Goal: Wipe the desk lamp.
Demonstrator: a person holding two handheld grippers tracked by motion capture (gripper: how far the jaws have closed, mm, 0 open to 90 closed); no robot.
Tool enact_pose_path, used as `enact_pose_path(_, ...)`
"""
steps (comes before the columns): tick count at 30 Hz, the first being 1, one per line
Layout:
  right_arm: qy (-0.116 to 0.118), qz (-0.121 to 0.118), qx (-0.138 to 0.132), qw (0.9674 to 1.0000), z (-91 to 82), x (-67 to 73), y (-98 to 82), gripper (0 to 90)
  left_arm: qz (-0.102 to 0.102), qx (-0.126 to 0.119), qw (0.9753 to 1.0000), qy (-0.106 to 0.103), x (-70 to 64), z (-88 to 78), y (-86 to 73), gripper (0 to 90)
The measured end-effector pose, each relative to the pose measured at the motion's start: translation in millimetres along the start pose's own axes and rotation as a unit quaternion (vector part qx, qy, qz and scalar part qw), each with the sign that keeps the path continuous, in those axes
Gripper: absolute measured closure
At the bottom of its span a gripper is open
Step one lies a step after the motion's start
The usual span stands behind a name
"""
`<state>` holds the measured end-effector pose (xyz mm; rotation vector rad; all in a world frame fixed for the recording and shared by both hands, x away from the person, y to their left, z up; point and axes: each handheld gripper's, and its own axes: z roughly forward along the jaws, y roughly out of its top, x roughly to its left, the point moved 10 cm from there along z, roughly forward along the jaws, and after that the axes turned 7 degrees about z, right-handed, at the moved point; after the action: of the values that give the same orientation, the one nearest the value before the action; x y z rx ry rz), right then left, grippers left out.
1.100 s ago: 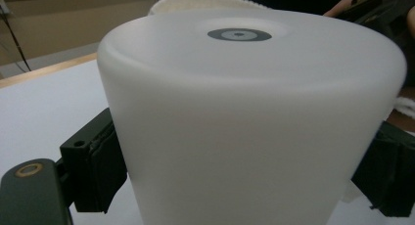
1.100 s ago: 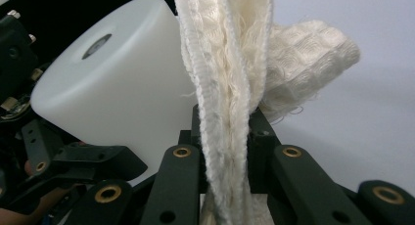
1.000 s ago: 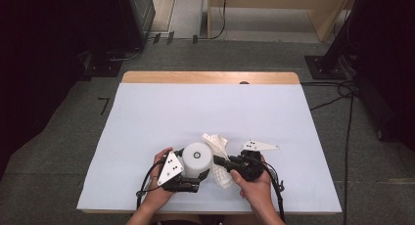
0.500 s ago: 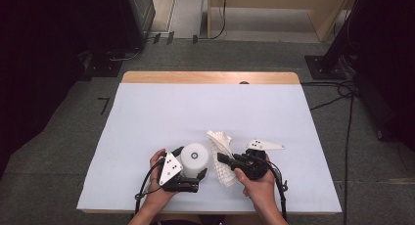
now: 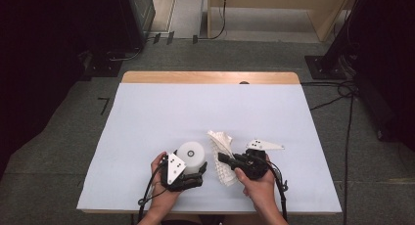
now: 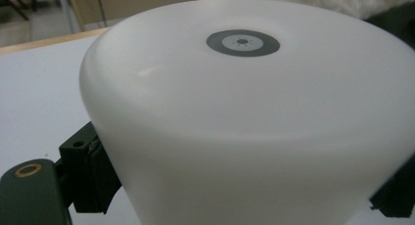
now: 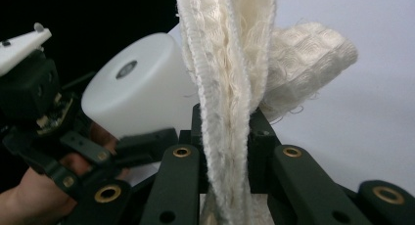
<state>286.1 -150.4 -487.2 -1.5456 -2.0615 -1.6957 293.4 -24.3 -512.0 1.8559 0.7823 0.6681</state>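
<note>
Left gripper (image 5: pixel 193 173): jaws clamped on the sides of one white cup (image 5: pixel 191 154), held upside down near the front edge of the table (image 5: pixel 147 117). Right gripper (image 5: pixel 226 159): jaws pinching one cream waffle-weave cloth (image 5: pixel 221 151), just beside the cup. Step in hand appears to be wiping the cup. Next move calls for pressing the cloth against the cup wall.

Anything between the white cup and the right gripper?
The cream cloth, clamped in the right gripper, hangs beside the white cup; the high view shows it.
</note>
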Motion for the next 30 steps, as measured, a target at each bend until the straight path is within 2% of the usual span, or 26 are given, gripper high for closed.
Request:
enact_pose_path(2,0.0,0.002,0.002,1.0,1.1,0.3,-1.0,79.2,-0.008,-0.022,0.9991,-0.035,4.7,-5.8,7.3,8.6)
enact_pose_path(5,0.001,0.001,0.006,1.0,2.9,1.7,-3.1,79.1,0.006,-0.057,0.9959,-0.07,7.1,-17.0,19.7,8.6)
enact_pose_path(7,0.002,0.0,0.009,1.0,5.7,3.7,-5.6,79.2,0.01,-0.07,0.9935,-0.089,4.7,-21.1,23.7,8.6)
enact_pose_path(9,0.005,-0.004,0.013,0.9999,9.2,6.1,-8.4,79.2,0.016,-0.083,0.9896,-0.116,-1.6,-25.4,27.0,8.6)
enact_pose_path(11,0.008,-0.007,0.02,0.9997,13.1,9.7,-12.3,79.1,0.027,-0.085,0.9877,-0.128,-7.5,-26.5,27.6,8.6)
enact_pose_path(16,0.011,-0.013,0.02,0.9997,12.0,17.9,-12.1,79.2,0.039,-0.075,0.9875,-0.133,-11.9,-23.1,23.9,8.6)
enact_pose_path(20,0.014,-0.021,0.007,0.9997,3.1,23.1,-2.7,79.2,0.031,-0.082,0.986,-0.142,-12.9,-23.2,25.9,8.6)
enact_pose_path(23,0.015,-0.028,0.003,0.9995,-0.3,25.7,0.8,79.1,0.032,-0.083,0.9859,-0.142,-11.9,-24.7,27.2,8.6)
enact_pose_path(27,0.006,-0.023,0.005,0.9997,0.1,18.2,0.6,79.1,0.031,-0.081,0.9874,-0.132,-7.5,-25.3,27.6,8.6)
enact_pose_path(30,-0.002,-0.01,-0.008,0.9999,-5.0,10.0,5.1,79.1,0.032,-0.076,0.9885,-0.127,-4.8,-25.0,26.1,8.6)
